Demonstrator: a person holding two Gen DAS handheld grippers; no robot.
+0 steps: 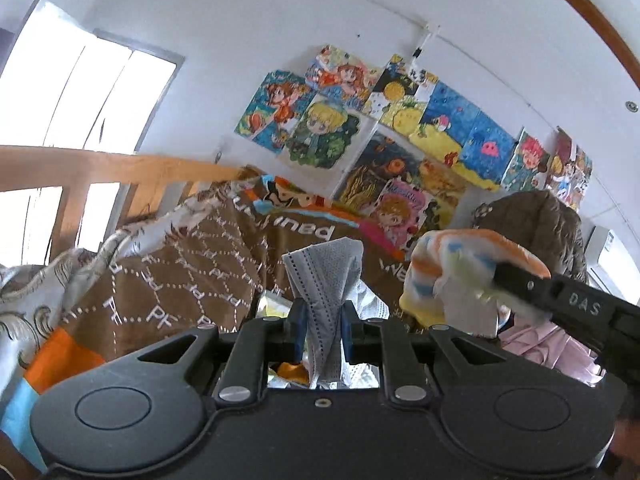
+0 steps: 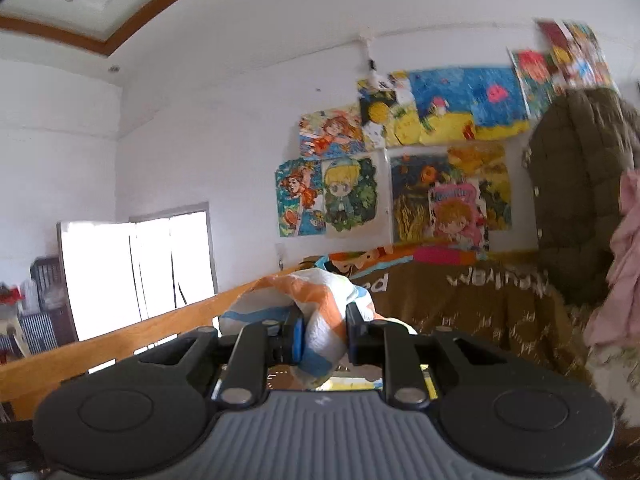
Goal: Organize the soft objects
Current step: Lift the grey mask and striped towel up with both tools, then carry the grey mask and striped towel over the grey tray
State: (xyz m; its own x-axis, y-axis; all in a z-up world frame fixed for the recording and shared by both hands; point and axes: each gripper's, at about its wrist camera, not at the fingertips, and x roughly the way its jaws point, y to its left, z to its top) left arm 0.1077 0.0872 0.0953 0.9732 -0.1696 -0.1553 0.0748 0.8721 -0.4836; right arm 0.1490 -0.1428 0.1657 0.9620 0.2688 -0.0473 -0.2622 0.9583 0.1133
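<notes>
Mask (image 1: 324, 280), grey, crumpled, is pinched between the blue pads (image 1: 299, 326) of the left gripper (image 1: 322, 330), jaws nearly together, fabric sticking up above the tips and hanging down below them. Right gripper (image 2: 322, 338) is likewise nearly closed, clamping a striped orange-blue-white cloth (image 2: 320, 320); in the left view that cloth (image 1: 460, 276) bunches around the right gripper (image 1: 500, 280) finger, just right of the mask, not touching it as far as I can tell. Both items are held up in the air in front of a brown blanket (image 1: 180, 264) draped near a wooden rail (image 1: 100, 164); drawings (image 1: 360, 128) on the wall behind, a dark jacket (image 2: 576, 200) and pink garment (image 2: 624, 248) at the right edge. Step, my read: both soft items are picked and lifted, carry phase, nothing placed yet. Next move calls for taking each to wherever they get sorted; no bin or pile is visible, so I can't name the target. Watch the mask: it's thin and limp, grip is only on a fold, could slide out on a fast swing. Cloth grip looks fuller, lower risk. Release only once the item rests on something.
</notes>
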